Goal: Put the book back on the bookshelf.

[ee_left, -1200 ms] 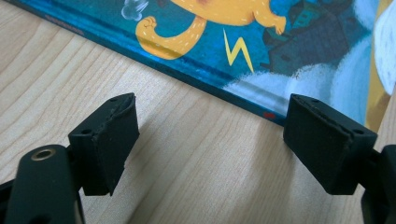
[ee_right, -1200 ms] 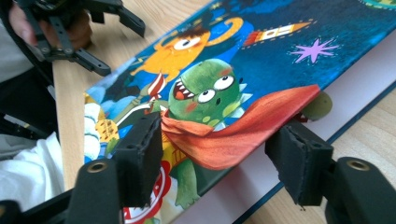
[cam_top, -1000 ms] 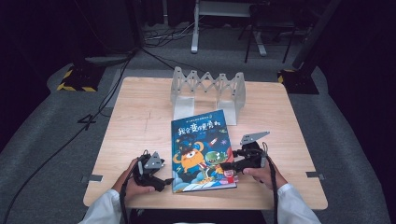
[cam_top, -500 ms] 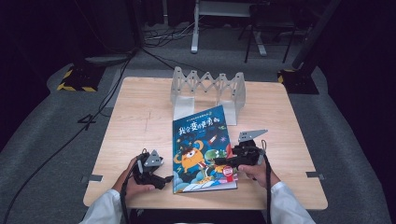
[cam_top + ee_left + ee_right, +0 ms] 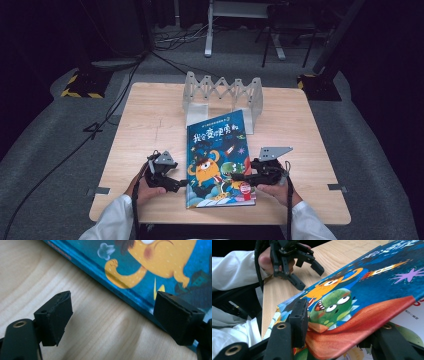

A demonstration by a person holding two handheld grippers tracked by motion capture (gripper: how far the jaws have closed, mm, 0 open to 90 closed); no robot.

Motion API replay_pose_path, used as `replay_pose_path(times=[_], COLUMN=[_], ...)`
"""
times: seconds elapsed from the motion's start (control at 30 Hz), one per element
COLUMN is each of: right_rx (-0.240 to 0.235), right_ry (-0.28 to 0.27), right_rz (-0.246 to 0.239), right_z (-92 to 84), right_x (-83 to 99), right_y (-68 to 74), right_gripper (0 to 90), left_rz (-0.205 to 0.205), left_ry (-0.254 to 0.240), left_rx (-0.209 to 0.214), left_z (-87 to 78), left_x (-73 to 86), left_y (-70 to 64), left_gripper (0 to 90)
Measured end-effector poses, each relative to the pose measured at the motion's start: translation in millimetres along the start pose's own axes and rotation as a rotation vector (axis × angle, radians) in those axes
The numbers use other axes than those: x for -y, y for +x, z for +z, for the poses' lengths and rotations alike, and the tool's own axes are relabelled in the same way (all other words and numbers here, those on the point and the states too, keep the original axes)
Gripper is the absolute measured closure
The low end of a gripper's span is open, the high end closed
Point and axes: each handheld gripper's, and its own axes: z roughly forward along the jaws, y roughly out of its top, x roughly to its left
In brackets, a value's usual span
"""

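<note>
A blue picture book [image 5: 217, 155] with cartoon monsters lies on the wooden table [image 5: 150, 120], its spine to the left. My right gripper [image 5: 237, 177] reaches in over the book's right edge. Its jaws have just been closing with the front cover [image 5: 372, 302] between them. They are shut on it, one pad on top and one beneath, and the cover is raised off a white page [image 5: 412, 315]. My left gripper [image 5: 179, 184] rests low at the spine side, open, with its jaws [image 5: 112, 312] straddling the book's edge [image 5: 155, 262] and touching nothing. It also appears across the book [image 5: 308, 277].
A grey zigzag folding book rack [image 5: 222, 97] stands at the back of the table, just behind the book. Bare wood lies to the left and right. White sleeves [image 5: 232, 262] come in from the near edge. Cables and dark stands sit on the floor beyond.
The right gripper's jaws have closed onto the front cover near the book's right edge, and that edge is lifted a little. The left gripper has stayed put beside the spine.
</note>
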Motion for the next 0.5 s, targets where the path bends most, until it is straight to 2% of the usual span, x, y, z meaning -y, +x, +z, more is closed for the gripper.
replay_pose_path(times=[0.1, 0.13, 0.17, 0.5], right_rx=[0.01, 0.015, 0.016, 0.031], right_ry=[-0.004, -0.013, -0.017, -0.037], right_rz=[-0.024, -0.056, -0.066, -0.147], right_z=[-1.5, -3.6, -4.5, -8.0], right_x=[-1.1, -1.4, -1.3, -2.5], right_y=[4.0, 7.7, 8.9, 18.1], right_gripper=[53.9, 53.9, 53.9, 53.9], left_rz=[0.019, 0.027, 0.033, 0.025], left_ry=[-0.008, -0.01, -0.008, -0.022], left_rx=[0.008, 0.009, 0.009, 0.057], left_z=[-1.6, -2.1, -2.0, 3.3], left_x=[-3.0, -4.9, -6.2, -19.8], left_y=[-1.7, -3.2, -3.3, 0.4], left_gripper=[16.1, 16.0, 16.0, 15.9])
